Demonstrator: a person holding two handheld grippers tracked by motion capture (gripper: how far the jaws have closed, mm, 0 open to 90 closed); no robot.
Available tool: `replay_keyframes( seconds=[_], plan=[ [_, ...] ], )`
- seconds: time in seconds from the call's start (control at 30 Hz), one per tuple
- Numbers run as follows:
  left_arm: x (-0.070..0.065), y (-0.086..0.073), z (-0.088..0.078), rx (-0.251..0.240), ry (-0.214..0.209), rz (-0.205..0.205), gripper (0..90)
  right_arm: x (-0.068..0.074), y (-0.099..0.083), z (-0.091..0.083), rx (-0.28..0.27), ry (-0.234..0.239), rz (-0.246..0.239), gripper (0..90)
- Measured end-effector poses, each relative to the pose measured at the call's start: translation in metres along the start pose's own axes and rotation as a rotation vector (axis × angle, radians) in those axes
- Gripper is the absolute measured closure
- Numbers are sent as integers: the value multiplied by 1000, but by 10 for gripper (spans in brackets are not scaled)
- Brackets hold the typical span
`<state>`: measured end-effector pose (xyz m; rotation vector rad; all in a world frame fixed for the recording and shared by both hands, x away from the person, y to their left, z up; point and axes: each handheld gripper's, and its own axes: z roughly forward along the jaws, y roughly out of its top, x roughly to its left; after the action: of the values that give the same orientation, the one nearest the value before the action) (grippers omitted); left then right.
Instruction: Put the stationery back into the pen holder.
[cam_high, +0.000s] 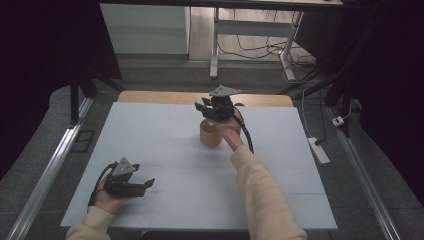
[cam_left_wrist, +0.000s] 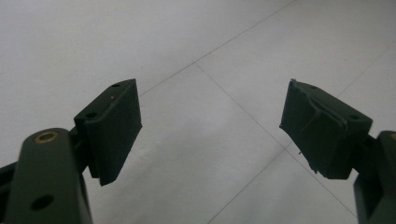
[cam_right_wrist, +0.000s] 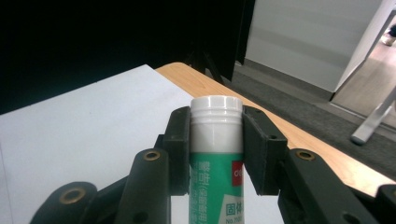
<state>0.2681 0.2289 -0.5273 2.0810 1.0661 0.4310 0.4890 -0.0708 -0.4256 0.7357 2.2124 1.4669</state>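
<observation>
Your right gripper (cam_right_wrist: 215, 140) is clamped on a glue stick (cam_right_wrist: 216, 154): both black pads press against its sides just under the white ribbed cap, and the green label with white lettering runs down between the jaws. In the high view that gripper (cam_high: 206, 111) is up at the far middle of the white table (cam_high: 165, 150), right above a tan round cup (cam_high: 210, 134) that stands on the surface, with your hand just behind the cup. Your left gripper (cam_high: 146, 184) sits at the near left of the table, resting in your hand. Its jaws stand wide apart with nothing between them, just the bare white tabletop (cam_left_wrist: 205, 116) beyond.
</observation>
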Motion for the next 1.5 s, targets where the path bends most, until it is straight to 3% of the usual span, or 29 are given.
replay_keyframes(
  seconds=[0.13, 0.4, 0.5, 0.63, 0.8, 1.27, 1.5],
  plan=[
    [1, -1, 0, -3, 0, -7, 195, 1, -4, 7, 13, 2, -2, 642],
    [1, -1, 0, -2, 0, -5, 196, 0, -4, 4, 13, -6, -1, 629],
    [2, -1, 0, -1, -1, -5, 196, -3, -7, 2, 48, -21, 12, 490],
    [2, -1, 2, 4, -2, -2, 196, -5, -8, -10, 57, -47, 4, 424],
    [1, -1, 2, 6, 1, 0, 196, -10, -7, -25, 50, -51, 11, 415],
    [2, -1, 1, 5, 7, -3, 196, -9, -20, -54, 43, -6, 8, 414],
    [1, -1, 0, -3, 8, -3, 197, -5, -37, -79, 55, 8, -8, 410]
  ],
)
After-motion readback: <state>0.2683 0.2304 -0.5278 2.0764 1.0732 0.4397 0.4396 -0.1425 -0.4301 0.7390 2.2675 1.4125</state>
